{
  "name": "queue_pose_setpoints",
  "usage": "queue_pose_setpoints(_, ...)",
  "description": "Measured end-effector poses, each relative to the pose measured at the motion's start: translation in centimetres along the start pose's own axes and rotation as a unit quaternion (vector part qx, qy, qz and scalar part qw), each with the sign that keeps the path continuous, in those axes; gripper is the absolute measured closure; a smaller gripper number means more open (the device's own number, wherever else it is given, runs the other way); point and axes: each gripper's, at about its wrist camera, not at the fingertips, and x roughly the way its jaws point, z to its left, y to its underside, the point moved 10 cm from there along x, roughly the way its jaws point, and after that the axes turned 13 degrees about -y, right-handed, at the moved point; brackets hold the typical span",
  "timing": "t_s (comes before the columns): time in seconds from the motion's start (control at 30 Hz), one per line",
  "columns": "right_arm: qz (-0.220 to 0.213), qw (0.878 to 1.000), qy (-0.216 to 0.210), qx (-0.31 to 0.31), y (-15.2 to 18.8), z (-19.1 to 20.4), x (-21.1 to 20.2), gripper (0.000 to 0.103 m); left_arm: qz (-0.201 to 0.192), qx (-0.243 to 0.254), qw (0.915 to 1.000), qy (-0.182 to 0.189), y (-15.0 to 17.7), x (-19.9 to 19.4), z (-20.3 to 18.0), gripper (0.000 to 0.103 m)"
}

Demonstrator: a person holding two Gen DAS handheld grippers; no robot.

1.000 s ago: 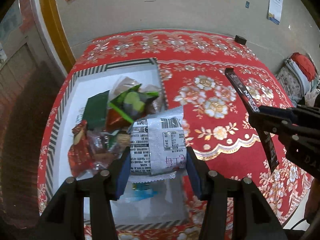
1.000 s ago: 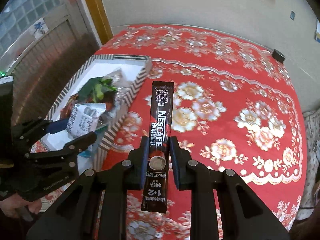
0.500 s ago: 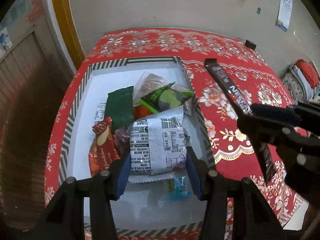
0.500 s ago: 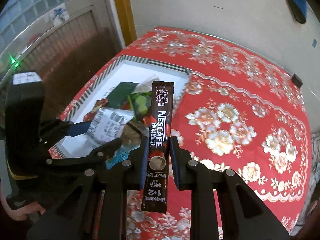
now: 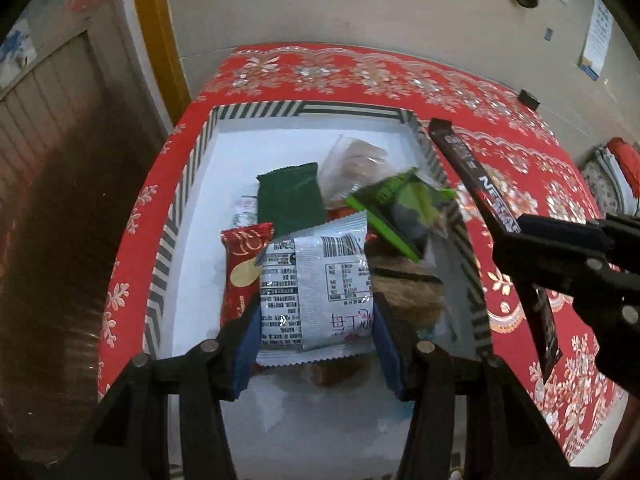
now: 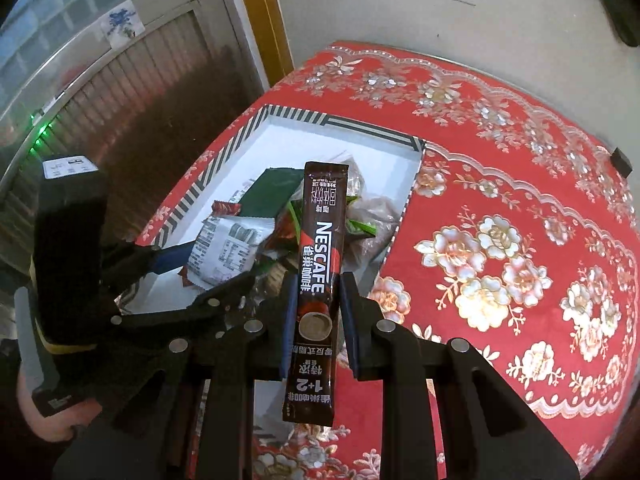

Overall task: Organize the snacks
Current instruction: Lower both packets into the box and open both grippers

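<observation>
Two grippers each carry a snack above the striped box (image 5: pixel 192 184) that sits on the red flowered tablecloth (image 6: pixel 520 184). In the left wrist view, the left gripper (image 5: pixel 316 320) is clamped on a silver printed packet (image 5: pixel 316 280); its blue pads (image 5: pixel 246 344) press the packet's two side edges, and the packet sticks out forward past the fingertips, hanging over the white inside of the box. Beneath it in the box lie a red wrapper (image 5: pixel 240 272), a dark green pouch (image 5: pixel 290 200), a bright green packet (image 5: pixel 404 208) and a clear bag (image 5: pixel 356 160), heaped together. In the right wrist view, the right gripper (image 6: pixel 316 316) is closed tight on a brown Nescafe coffee stick (image 6: pixel 318 264), pinched near its lower half, so the stick stands lengthwise between the fingers and reaches over the box's near right side. The left gripper holds its packet just beside the stick, to that view's left.
</observation>
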Motion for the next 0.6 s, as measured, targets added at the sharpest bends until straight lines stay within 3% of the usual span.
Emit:
queue_pose_setpoints(0.3, 0.011, 1.000, -0.021, -0.011, -3.9, 1.4, 2.5, 0.083, -0.005, -0.008, 0.9999, -0.005, -3.0, 0.7, 1.5, 0.048)
queue_pose_setpoints(0.6, 0.024, 1.000, -0.009, -0.015, -5.6, 0.9, 4.7, 0.083, 0.010, 0.001, 0.9999, -0.005, -2.8, 1.7, 0.9, 0.048)
